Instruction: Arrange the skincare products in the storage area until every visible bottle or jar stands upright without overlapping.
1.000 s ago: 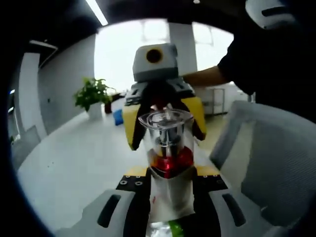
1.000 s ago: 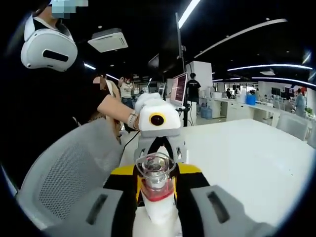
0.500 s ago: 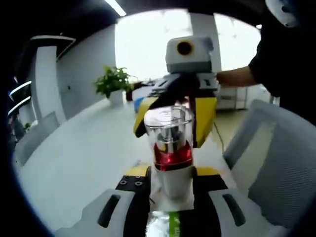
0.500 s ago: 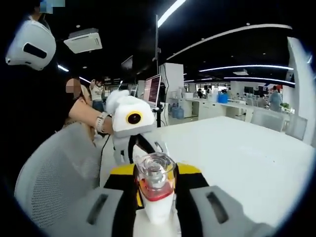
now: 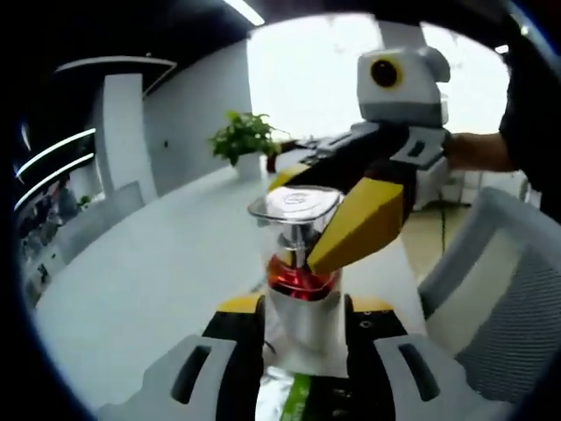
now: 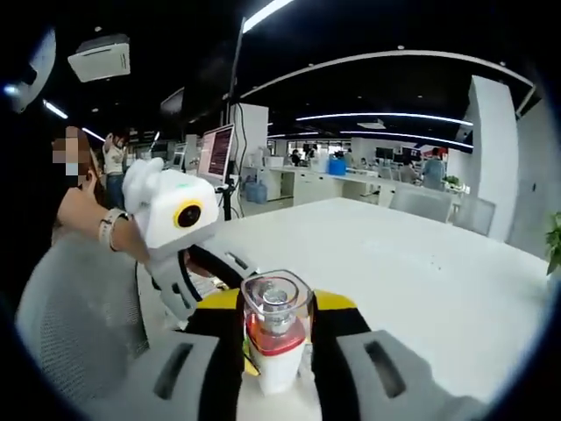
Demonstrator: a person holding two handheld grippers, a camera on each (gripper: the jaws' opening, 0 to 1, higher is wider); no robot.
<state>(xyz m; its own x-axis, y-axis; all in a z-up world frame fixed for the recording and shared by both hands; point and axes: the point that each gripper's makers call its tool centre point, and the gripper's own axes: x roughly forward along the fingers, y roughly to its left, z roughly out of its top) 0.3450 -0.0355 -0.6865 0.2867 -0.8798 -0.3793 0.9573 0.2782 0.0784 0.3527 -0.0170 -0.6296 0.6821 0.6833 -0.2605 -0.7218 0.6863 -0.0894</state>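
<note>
Room: open office with ceiling strip lights; a long white table [image 5: 149, 289] runs ahead, a green potted plant [image 5: 245, 140] at its far end, a grey mesh chair [image 5: 517, 289] at the right of the left gripper view.
Left side, right gripper view: the person's hand [image 6: 83, 210] carries the left gripper [image 5: 302, 333], whose dark jaws reach towards the bottle.
Task's thing: one white pump bottle with a red collar and clear cap [image 5: 300, 272], held up in the air above the table between the two grippers, nowhere near a storage area that I can see.
Left gripper state: fingers drawn in tight against the white body of the bottle, low down, with no gap to either side.
Right gripper state: the right gripper [image 6: 276, 351] is likewise closed against the bottle's body; in the left gripper view its yellow fingertips [image 5: 359, 224] lie just beside the clear cap.
Step in hand: by my reading, a handover or re-grip in mid-air, both grippers sharing the bottle.
Next move: probably one gripper should let go so the other can carry the bottle down and stand it upright; a slip during release looks like the main risk.
Count: one bottle, two grippers, one plant, one mesh chair in each view, one monitor [image 6: 216, 151] behind.
</note>
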